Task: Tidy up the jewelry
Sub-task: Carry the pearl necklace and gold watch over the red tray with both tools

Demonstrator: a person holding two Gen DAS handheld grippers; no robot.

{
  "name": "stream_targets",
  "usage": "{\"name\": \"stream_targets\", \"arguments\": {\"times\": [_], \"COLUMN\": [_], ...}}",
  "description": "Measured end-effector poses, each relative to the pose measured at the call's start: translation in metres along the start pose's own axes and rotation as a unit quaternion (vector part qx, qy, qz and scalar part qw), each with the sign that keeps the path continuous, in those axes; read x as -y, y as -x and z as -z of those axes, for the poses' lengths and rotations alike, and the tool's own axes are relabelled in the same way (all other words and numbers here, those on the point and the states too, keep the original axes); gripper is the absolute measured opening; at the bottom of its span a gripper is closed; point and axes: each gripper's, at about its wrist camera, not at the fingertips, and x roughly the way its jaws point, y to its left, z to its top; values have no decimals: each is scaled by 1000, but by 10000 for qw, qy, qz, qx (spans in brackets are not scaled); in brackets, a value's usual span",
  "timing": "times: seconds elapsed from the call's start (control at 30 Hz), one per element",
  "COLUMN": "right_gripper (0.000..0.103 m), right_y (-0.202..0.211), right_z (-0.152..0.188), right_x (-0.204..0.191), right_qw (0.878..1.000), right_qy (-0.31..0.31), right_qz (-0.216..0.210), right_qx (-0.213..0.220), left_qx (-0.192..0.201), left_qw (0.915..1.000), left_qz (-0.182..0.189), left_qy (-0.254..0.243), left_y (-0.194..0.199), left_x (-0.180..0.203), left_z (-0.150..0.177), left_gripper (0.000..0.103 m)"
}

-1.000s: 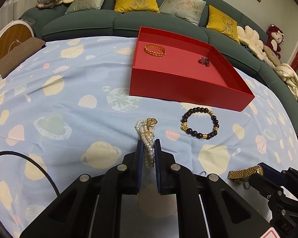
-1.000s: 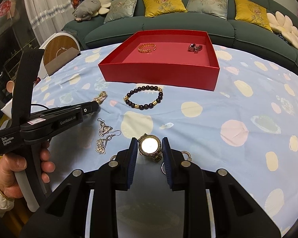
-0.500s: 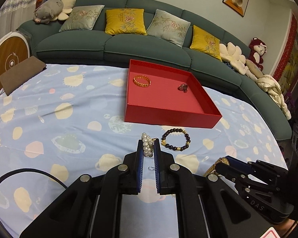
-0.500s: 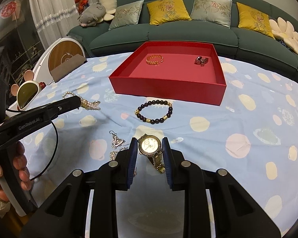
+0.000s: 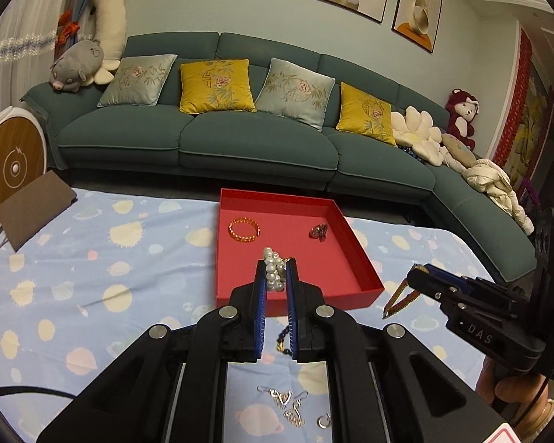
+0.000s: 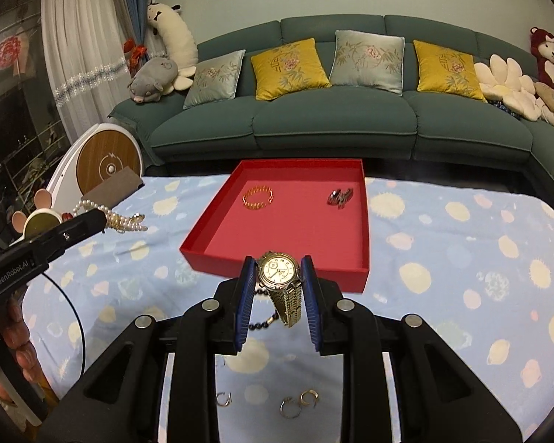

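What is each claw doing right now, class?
Left claw: closed on the pearl bracelet.
Right claw: closed on the gold watch.

Glossy pearl bracelet [image 5: 273, 272], shiny gold-toned metal watch [image 6: 280, 270], matt red tray [image 6: 277, 262], patterned cloth [image 6: 443, 258].

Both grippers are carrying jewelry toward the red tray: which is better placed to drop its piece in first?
Probably the right gripper: its watch hangs at the red tray's near wall, while the left gripper's pearl bracelet sits off to the tray's side.
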Motion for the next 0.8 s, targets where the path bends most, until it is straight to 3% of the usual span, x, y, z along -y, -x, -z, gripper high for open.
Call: {"name": "stream_targets", "arguments": {"times": [0.33, 0.8], "right_gripper": [25, 25], "right_y": [-54, -147], "right_z": [-53, -60], "right_x": [29, 56], "right_qw": [9996, 9986], "right_qy": [-162, -346], "right_qz": [180, 258], "right_qx": [143, -302], "left_qx": [-59, -667], "left_qw": [9996, 9971], "left_qz": [-176, -371], "left_qy": [-209, 4], "left_y": [-76, -186], "left_x": [3, -19], "left_z": [-35, -27], "left_gripper": [8, 8]}}
